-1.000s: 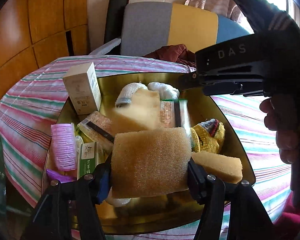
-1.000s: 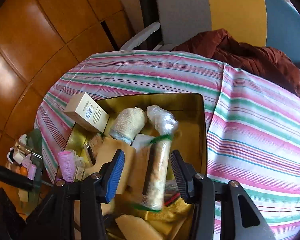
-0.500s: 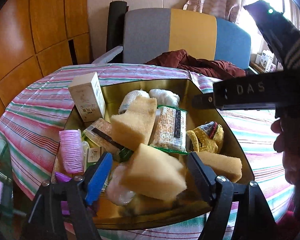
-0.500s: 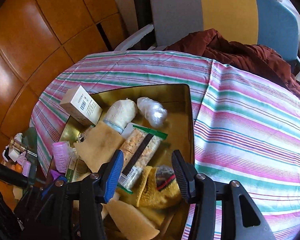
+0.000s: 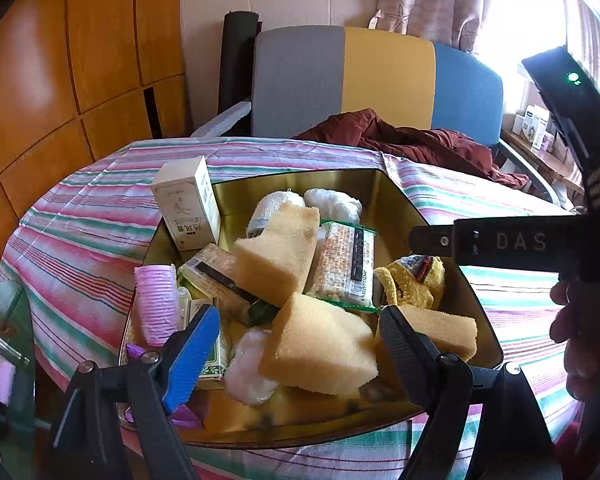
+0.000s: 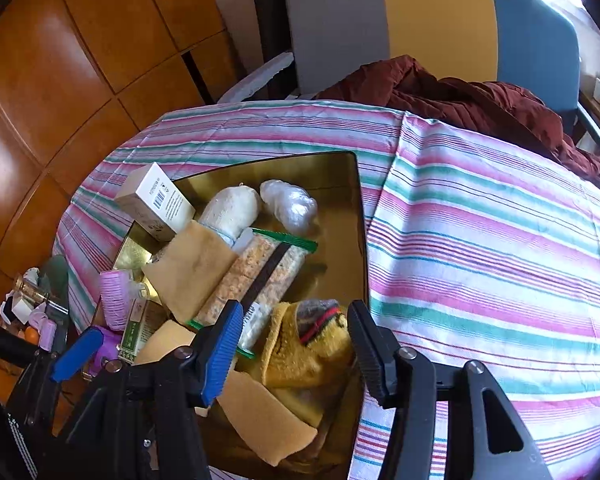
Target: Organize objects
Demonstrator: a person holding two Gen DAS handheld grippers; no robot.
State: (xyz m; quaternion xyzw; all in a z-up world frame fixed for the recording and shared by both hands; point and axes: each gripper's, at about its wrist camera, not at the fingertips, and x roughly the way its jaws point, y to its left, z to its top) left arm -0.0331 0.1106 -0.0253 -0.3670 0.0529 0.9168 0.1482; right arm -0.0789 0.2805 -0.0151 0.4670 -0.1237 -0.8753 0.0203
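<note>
A gold tray (image 5: 392,196) (image 6: 340,168) on the striped table holds several items. A yellow sponge (image 5: 320,350) lies at its near edge, between the fingers of my open, empty left gripper (image 5: 296,344). More sponges (image 5: 278,254), a snack packet (image 5: 346,266) (image 6: 256,276), a yellow sock (image 5: 414,282) (image 6: 304,346), a white box (image 5: 188,204) (image 6: 156,202), a pink curler (image 5: 156,304) and white rolls (image 6: 230,210) fill the tray. My right gripper (image 6: 292,352) is open and empty above the sock.
A striped tablecloth (image 6: 480,240) covers the round table. A grey, yellow and blue chair (image 5: 380,80) with a dark red garment (image 5: 400,140) stands behind it. A side stand with small items (image 6: 32,300) is at the left. The right gripper's body (image 5: 540,240) hangs over the tray's right side.
My left gripper opened and let the sponge drop into the tray, then drew back. My right gripper let go of the snack packet into the tray and pulled back.
</note>
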